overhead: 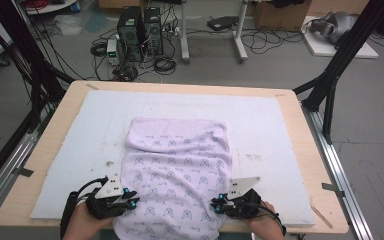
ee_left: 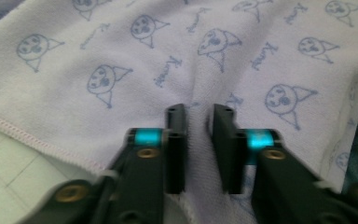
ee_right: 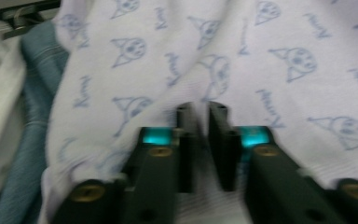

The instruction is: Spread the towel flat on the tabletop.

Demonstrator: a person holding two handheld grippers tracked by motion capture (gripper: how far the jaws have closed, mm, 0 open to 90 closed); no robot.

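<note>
A lilac towel (overhead: pixel 175 160) printed with blue cartoon faces lies spread on the white mat, and its near end hangs over the table's front edge. My left gripper (overhead: pixel 130 199) is at the towel's near left side. In the left gripper view its jaws (ee_left: pixel 199 112) stand close together with a ridge of the towel (ee_left: pixel 121 56) pinched between them. At the towel's near right side, my right gripper (overhead: pixel 215 204) is held by a hand. Its jaws (ee_right: pixel 201 108) are likewise narrow, with the towel (ee_right: pixel 261 46) cloth caught between them.
A white mat (overhead: pixel 270 130) covers most of the wooden table (overhead: pixel 55 150). Black frame posts stand at both far corners. Computers and cables sit on the floor beyond. Teal cloth (ee_right: pixel 32 93) and white cloth lie beside the towel in the right gripper view.
</note>
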